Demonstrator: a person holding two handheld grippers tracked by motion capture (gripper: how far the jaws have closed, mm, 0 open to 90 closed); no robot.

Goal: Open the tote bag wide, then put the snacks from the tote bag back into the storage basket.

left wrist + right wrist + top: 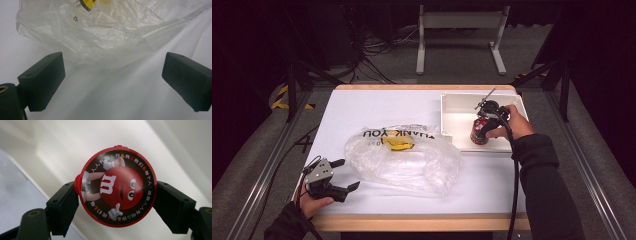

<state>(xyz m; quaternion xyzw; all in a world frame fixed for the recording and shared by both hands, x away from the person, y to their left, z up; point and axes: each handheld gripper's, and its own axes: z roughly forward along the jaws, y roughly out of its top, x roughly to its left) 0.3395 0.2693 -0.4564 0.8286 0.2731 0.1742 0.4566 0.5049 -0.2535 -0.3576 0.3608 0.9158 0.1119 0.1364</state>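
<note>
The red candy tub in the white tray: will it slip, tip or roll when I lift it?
The red candy tub is round and glossy, so it may twist or slip between the right gripper pads, which press its sides below the lid. It stands tall and narrow in the white tray, so probably tippy. Laid sideways, it would likely roll.

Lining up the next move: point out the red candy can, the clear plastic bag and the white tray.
Red round candy can [117, 186]: right gripper view, centre of its lid.
Clear crinkled plastic bag [412, 162]: high view, middle of its film.
White rectangular tray [443, 112]: high view, left wall.
</note>
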